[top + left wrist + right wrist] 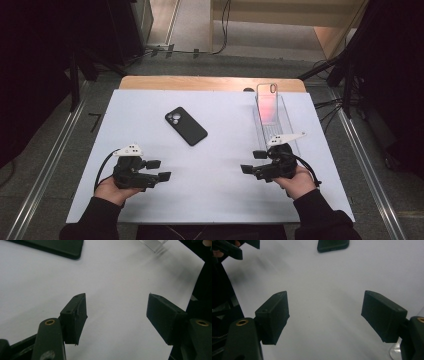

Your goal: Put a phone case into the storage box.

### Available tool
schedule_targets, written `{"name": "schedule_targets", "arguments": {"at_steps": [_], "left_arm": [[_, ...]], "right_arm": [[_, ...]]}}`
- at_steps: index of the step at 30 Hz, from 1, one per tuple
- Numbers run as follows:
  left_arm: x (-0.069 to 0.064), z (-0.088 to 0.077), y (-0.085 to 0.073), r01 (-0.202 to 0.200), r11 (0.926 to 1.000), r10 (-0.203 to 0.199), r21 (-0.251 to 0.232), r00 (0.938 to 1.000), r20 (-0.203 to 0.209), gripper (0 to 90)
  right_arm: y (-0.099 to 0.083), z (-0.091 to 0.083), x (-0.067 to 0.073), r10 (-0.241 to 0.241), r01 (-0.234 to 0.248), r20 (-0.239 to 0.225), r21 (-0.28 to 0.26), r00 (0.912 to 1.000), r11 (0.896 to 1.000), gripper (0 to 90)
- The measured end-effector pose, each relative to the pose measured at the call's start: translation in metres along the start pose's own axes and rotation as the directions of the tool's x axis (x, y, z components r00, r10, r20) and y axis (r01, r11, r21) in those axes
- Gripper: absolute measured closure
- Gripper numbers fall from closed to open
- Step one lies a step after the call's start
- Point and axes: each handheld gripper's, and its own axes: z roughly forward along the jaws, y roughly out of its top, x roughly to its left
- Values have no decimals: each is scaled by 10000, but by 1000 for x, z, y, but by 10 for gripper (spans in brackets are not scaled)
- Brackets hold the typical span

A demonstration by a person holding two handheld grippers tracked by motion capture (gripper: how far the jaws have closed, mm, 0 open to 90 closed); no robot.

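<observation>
On the near half of the white tabletop point(210, 195), both grippers are hovering low with jaws parted and nothing between them: the left gripper point(159, 170) at the near left, the right gripper point(253, 162) at the near right. The black phone point(186, 126) is lying flat, well apart from both, toward the far middle. A clear case point(267, 102) is standing in a transparent tray point(290, 125) at the far right. To grasp the phone well, I would judge a gripper should be approaching across its narrow width, squared to its tilted edges.
</observation>
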Motion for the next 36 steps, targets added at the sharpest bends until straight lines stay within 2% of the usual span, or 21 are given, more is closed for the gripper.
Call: {"name": "schedule_targets", "arguments": {"at_steps": [2,9,13,21,29,32,34,36], "left_arm": [[0,-2,0,39,9999,-39,-155,10000,-2,331],[2,-2,-3,335,9994,-335,62,9994,-12,330],[0,-2,-3,252,9997,-252,38,9997,27,330],[0,-3,-6,286,9996,-286,65,9996,24,330],[-1,-3,-7,304,9994,-304,156,9995,-4,330],[-1,-3,-7,361,9993,-361,130,9993,-63,330],[0,-3,-7,389,9992,-388,79,9992,-131,330],[0,-4,-7,407,9992,-406,42,9991,-116,330]], "right_arm": [[5,2,2,61,-59,99,-232,9999,9997,202],[18,10,0,208,-193,369,-410,9991,9990,189],[26,17,-1,538,-515,394,-564,9978,9971,188],[40,28,-4,434,-401,740,-461,9963,9981,187],[57,42,-7,353,-324,688,-425,9970,9986,132],[64,50,-6,102,-76,604,-425,9981,9991,87],[70,54,-6,-57,72,403,-379,9992,9993,0],[75,56,-4,-68,89,455,-467,9989,9989,0]]}}
